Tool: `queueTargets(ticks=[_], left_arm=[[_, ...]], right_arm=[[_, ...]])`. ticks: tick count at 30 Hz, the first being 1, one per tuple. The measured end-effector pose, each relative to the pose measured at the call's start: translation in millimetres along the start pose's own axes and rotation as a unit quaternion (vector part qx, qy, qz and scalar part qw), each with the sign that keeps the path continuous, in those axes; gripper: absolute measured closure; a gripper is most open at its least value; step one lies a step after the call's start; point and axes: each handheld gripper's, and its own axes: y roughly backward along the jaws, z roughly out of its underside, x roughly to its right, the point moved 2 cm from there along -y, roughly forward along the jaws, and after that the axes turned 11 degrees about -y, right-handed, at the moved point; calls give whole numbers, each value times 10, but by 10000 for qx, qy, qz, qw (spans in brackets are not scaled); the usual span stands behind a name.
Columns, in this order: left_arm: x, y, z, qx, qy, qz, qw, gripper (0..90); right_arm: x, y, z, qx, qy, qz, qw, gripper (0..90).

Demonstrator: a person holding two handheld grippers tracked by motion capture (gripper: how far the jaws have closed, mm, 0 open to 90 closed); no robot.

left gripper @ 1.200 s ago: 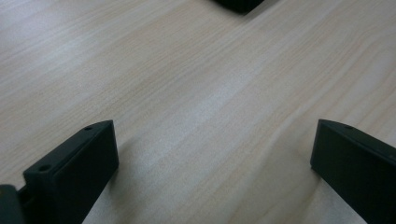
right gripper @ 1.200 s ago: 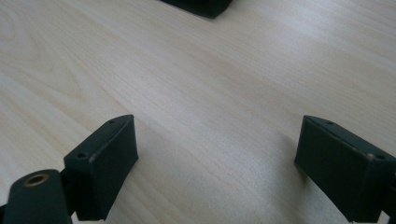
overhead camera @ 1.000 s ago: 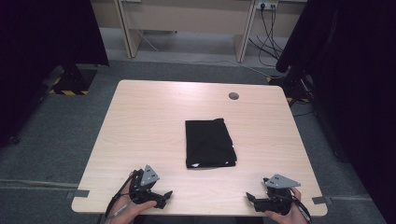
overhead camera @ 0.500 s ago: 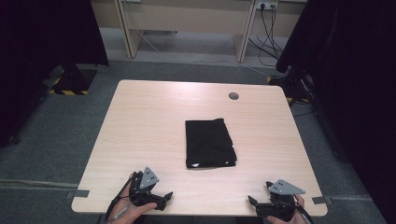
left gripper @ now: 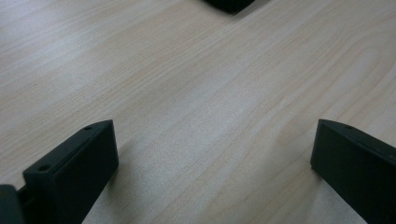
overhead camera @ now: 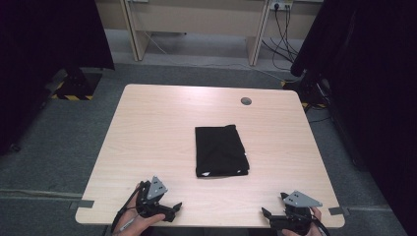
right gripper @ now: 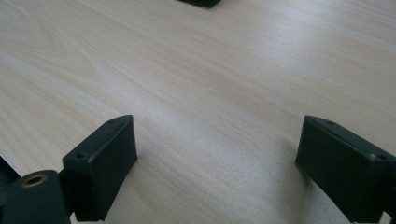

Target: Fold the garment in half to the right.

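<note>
From the high view I see the black folded cloth (overhead camera: pixel 221 151) lying flat near the middle of the table (overhead camera: pixel 147 128), and I take it as my landmark. My left tongs (overhead camera: pixel 173 209) sit at the near edge of the table, down and to the left of the cloth and well apart from it, with a hand (overhead camera: pixel 142 223) wrapped round the body and a grey three-cornered plate on top. My right tongs (overhead camera: pixel 268 215) sit at the near edge too, down and to the right of the cloth, also well apart from it. A small round grommet (overhead camera: pixel 246 101) lies beyond the cloth, near the far edge of the table. Past that edge, cables (overhead camera: pixel 282 29) hang down to the grey floor.

In the left gripper view my left tongs (left gripper: pixel 212 154) are spread wide, bare wood grain between the two black jaws and nothing pinched. A corner of the cloth (left gripper: pixel 229 4) peeks in at the top edge, well ahead of the jaws.

In the right gripper view my right tongs (right gripper: pixel 215 149) are likewise spread wide over bare table, holding nothing. A sliver of the cloth (right gripper: pixel 200 3) shows at the top edge, well ahead.
</note>
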Motion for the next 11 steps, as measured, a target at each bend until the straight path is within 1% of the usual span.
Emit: queueTargets(ticks=[11], left_arm=[[0,-1,-2,-7,2,2,10000,0]], right_arm=[[-1,0,-4,-18,-15,-6,10000,124]])
